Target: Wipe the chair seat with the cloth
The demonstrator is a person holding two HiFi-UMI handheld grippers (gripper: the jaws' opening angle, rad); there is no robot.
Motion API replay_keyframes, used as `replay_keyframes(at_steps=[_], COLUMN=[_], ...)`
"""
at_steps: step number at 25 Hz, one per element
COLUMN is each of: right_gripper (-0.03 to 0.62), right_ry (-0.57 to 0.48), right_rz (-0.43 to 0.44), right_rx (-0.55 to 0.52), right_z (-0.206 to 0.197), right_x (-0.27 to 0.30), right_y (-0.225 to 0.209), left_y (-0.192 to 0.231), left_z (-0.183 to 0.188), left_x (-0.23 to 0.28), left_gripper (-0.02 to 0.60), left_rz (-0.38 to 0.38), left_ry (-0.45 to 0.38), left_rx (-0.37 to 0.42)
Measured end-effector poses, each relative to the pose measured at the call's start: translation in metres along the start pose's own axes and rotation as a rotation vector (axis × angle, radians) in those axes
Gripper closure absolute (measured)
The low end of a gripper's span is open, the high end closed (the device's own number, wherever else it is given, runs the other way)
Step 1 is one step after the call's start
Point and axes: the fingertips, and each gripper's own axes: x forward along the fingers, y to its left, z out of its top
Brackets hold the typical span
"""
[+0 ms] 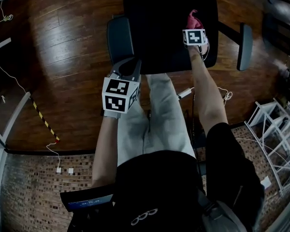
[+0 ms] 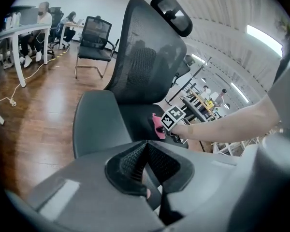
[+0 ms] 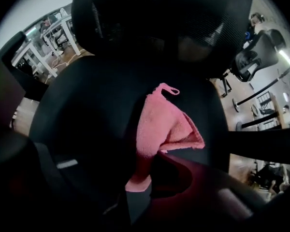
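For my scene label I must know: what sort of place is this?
Most likely an open-plan office. A mesh office chair with a headrest stands on a wooden floor. Behind it, people sit at white desks, near a black visitor chair.

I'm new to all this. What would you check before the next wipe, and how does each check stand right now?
1. Cloth gripped: ok. The right gripper is shut on the pink cloth.
2. Cloth on the chair seat: ok. It lies on the far right part, towards the backrest.
3. Other hand out of the path: ok. The left gripper is shut and empty, by the left armrest, off the seat.
4. Chair steadied: cannot tell whether the left gripper touches the armrest.
5. Where the dirt lies: cannot tell, the seat is too dark.
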Motion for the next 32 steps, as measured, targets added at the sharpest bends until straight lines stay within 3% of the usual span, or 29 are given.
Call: replay_keyframes(at_steps=[3, 7, 11, 16, 20, 24, 27, 32], right_gripper=[0.531, 0.531, 0.531, 0.531, 0.531, 0.531, 0.531, 0.531], right_ry=[-0.034, -0.082, -0.140, -0.192, -0.235, -0.213, -0.205, -0.151], right_rz=[0.126, 0.223, 0.343, 0.579, 0.867, 0.766, 0.725, 0.557], right_rx=[-0.048, -0.128, -0.181, -0.188, -0.183, -0.254, -0.183, -0.091], right_z=[0.018, 0.041, 0.058, 0.058, 0.054, 0.034, 0.027, 0.003], right_x=[0.002, -0.009, -0.031, -0.058, -0.087, -0.068, -0.056, -0.025], right_y=[0.068, 0.143, 0.205, 0.262, 0.303, 0.283, 0.247, 0.153], left_y=[0.005, 0.011, 0.011, 0.012, 0.016, 0.017, 0.019, 0.021], left_z=[-0.008, -0.010, -0.009, -0.011, -0.010, -0.011, -0.011, -0.014], left_x=[-0.007, -0.012, -0.015, -0.013, -0.013, -0.013, -0.013, -0.016], left_gripper=[0.588, 0.588, 0.588, 0.588, 0.588, 0.588, 0.588, 0.588], left_rz=[-0.021, -0.082, -0.070, -0.040, 0.022, 0.095, 0.148, 0.216], left_ry=[-0.003, -0.021, -0.037, -0.029, -0.025, -0.033, -0.031, -0.044], left_rx=[-0.042, -0.139, -0.112, -0.113, -0.101, -0.076, -0.053, -0.038])
